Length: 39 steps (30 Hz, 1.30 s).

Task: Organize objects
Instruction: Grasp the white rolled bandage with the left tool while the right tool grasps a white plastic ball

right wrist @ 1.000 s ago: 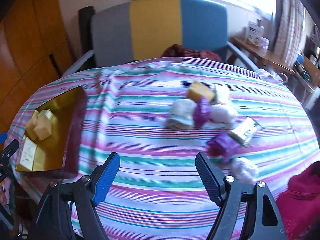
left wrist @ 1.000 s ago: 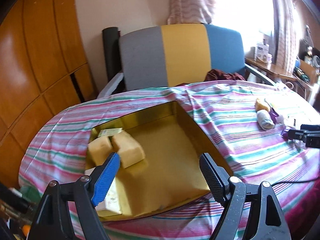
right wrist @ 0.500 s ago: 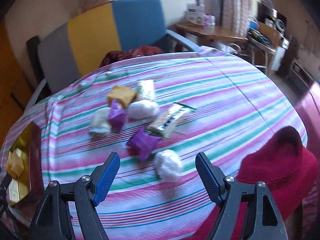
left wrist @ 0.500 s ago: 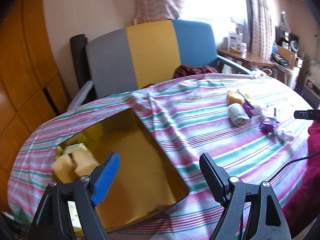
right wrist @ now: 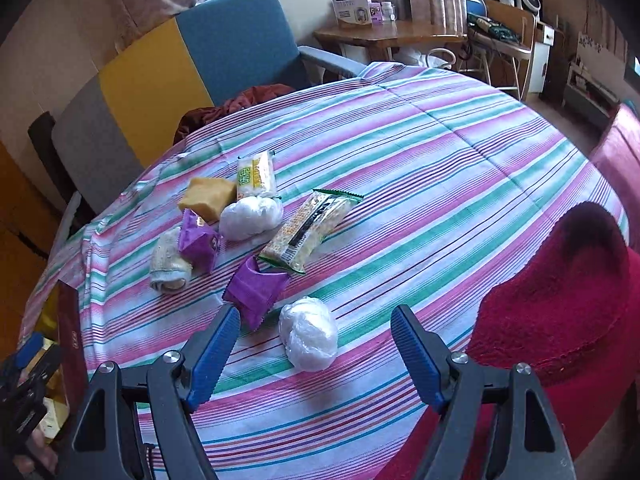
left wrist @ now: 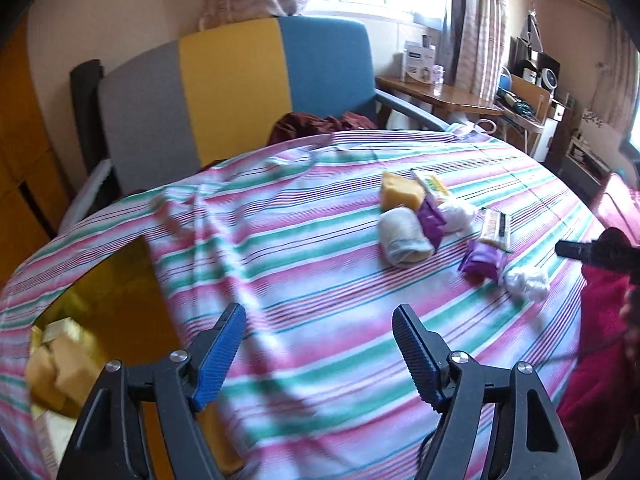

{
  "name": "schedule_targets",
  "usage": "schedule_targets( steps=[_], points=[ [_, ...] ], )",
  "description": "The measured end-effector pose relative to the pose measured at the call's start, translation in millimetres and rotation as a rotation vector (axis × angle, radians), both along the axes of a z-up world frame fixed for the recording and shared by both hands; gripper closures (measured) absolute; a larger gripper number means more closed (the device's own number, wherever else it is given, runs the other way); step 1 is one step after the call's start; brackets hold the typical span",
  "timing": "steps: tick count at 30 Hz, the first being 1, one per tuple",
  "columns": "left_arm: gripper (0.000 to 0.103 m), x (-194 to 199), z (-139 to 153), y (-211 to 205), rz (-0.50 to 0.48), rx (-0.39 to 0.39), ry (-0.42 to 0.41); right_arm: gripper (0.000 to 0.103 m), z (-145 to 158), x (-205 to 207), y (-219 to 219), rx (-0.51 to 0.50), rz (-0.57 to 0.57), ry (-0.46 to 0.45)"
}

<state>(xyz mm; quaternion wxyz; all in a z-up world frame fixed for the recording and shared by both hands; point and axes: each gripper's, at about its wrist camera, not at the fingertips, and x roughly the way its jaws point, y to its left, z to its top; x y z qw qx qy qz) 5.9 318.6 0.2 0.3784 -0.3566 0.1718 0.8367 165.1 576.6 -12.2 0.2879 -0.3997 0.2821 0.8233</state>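
On the striped tablecloth (right wrist: 440, 152) the snacks lie bunched, the white bag (right wrist: 308, 338) just ahead of the right gripper (right wrist: 316, 354) (jaws wide and empty, like the left gripper (left wrist: 320, 354), just narrowing), so closing carelessly could snag the touching purple packet (right wrist: 256, 290).

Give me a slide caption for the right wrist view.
Open right tool over a white bundle among snacks on striped cloth.

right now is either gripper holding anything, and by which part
Nothing is held. The left gripper, whose jaws have just been closing a little, has only striped tablecloth showing between them. The right gripper is open over a white plastic-wrapped bundle, not touching it.
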Motion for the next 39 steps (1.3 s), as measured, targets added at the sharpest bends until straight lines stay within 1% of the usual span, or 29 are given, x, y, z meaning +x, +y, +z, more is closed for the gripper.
schedule_targets(
  steps=[4,7,11,18,20,21,22,23,24,26,28,32,35,39],
  points=[
    [0.033,-9,-10,42,-0.039,0.002,-0.044,0.024,-3,2,3,-0.048,0.010,0.034],
    [0.034,-24,-22,75,-0.054,-0.007,-0.103,0.024,-5,2,4,-0.080,0.030,0.051],
    [0.034,-44,-39,113,-0.048,-0.030,-0.174,0.024,-7,0,6,-0.113,0.054,0.072],
    [0.035,-58,-65,162,-0.054,-0.084,-0.186,0.024,-13,5,13,-0.184,0.054,0.116],
    [0.035,-60,-72,172,-0.073,-0.100,-0.176,0.024,-14,5,14,-0.203,0.052,0.125],
    [0.035,-61,-76,177,-0.088,-0.100,-0.184,0.024,-14,5,15,-0.207,0.049,0.128],
    [0.036,-63,-79,180,-0.099,-0.097,-0.202,0.024,-14,6,15,-0.206,0.047,0.130],
    [0.043,-63,-82,183,-0.109,-0.095,-0.220,0.024,-14,6,15,-0.205,0.047,0.132],
    [0.049,-63,-83,185,-0.122,-0.094,-0.234,0.024,-14,6,14,-0.204,0.048,0.131],
    [0.052,-60,-82,183,-0.124,-0.089,-0.223,0.024,-14,6,14,-0.203,0.046,0.131],
    [0.053,-57,-82,176,-0.128,-0.076,-0.223,0.024,-14,6,15,-0.209,0.044,0.132],
    [0.053,-53,-81,149,-0.105,-0.046,-0.279,0.024,-15,8,16,-0.224,0.029,0.138],
    [0.053,-39,-80,125,-0.103,-0.050,-0.265,0.024,-18,9,19,-0.252,0.018,0.142],
    [0.053,-22,-79,97,-0.109,-0.054,-0.247,0.024,-19,7,18,-0.249,0.016,0.121]
  ],
)
